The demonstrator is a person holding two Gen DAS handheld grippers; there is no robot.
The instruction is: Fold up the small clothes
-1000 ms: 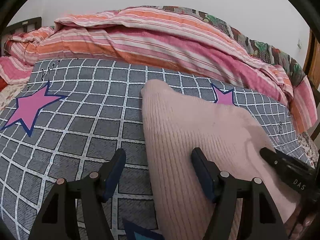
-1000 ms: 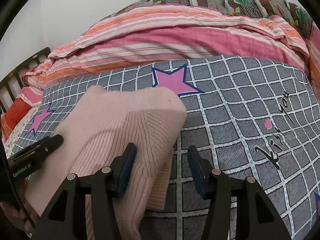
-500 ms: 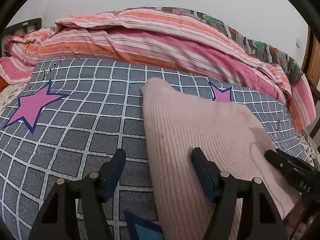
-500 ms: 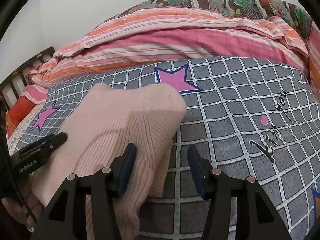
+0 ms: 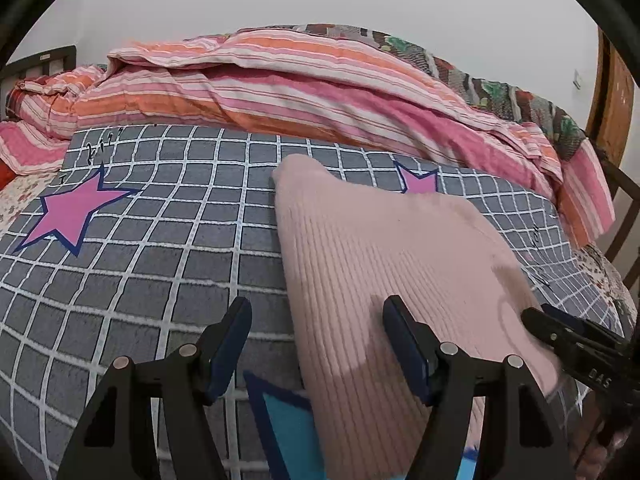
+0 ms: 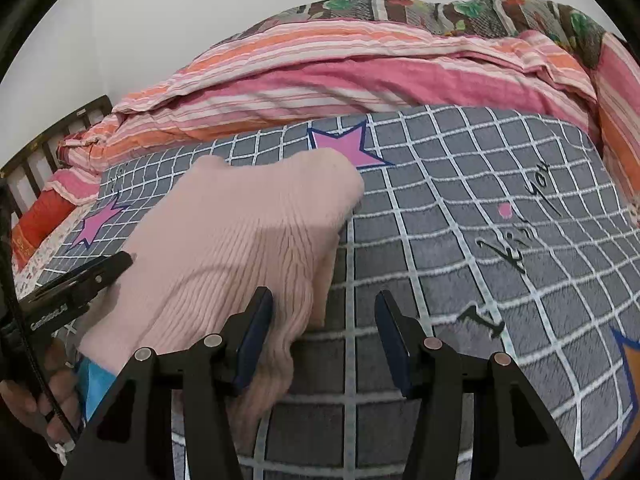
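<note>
A pink ribbed knit garment lies folded flat on the grey checked blanket. My left gripper hovers open over the garment's near left edge. Its right finger is above the knit and its left finger above the blanket, with nothing pinched. In the right wrist view the same garment lies to the left. My right gripper is open astride its right edge, with only the left finger over the cloth. Each gripper shows in the other's view: the right gripper and the left gripper, the latter held by a hand.
A bunched pink and orange striped quilt runs along the far side of the bed against a white wall. The blanket has pink stars and a teal patch. A dark bed frame stands at the left, a wooden frame at the right.
Both grippers have drawn back toward the near edge of the bed, so more blanket and a teal patch show below. The garment has not moved. Both jaws stand as before.
</note>
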